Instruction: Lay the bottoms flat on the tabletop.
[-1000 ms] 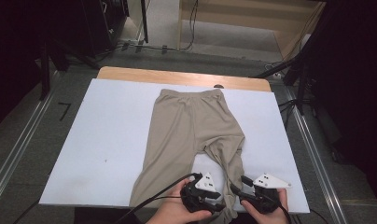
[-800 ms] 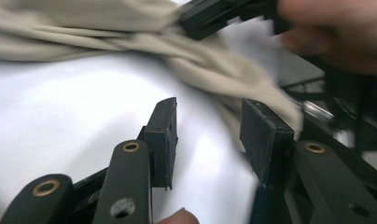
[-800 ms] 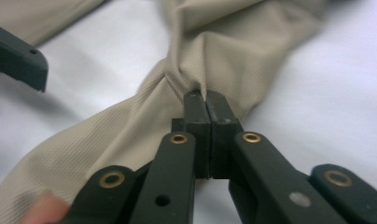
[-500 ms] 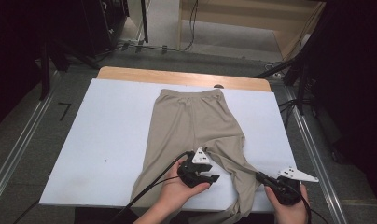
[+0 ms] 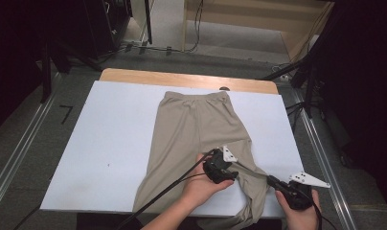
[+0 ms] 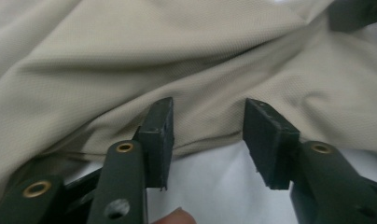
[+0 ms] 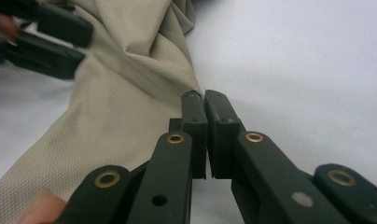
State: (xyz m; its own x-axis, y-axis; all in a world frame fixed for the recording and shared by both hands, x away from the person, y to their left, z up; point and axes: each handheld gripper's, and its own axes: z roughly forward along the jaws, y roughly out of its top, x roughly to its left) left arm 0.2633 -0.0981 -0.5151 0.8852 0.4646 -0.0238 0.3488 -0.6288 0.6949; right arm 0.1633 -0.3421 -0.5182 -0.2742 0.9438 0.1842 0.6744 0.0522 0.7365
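A pair of beige trousers (image 5: 196, 124) lies flat on the white table cover (image 5: 110, 143), waistband at the far side. My left gripper (image 5: 233, 172) is at the inner edge of the right leg. Its jaws (image 6: 207, 126) stand open on either side of the fabric's edge (image 6: 200, 140), not closed on it. My right gripper (image 5: 272, 181) is low at the front right. Its jaws (image 7: 200, 100) are shut at the outer edge of that trouser leg (image 7: 130, 116), and creases in the cloth run to their tips. The left gripper (image 7: 42, 32) appears blurred in the right gripper view.
The wooden table edge (image 5: 182, 79) shows beyond the white cover. Metal rails (image 5: 321, 158) run along both sides of the table. A black cable (image 5: 167, 189) trails from the left gripper over the left trouser leg. Bare white cover lies left of the trousers.
My right gripper has moved away from the left one, toward the table's front right. The left gripper has shifted up and right onto the right leg's inner edge.
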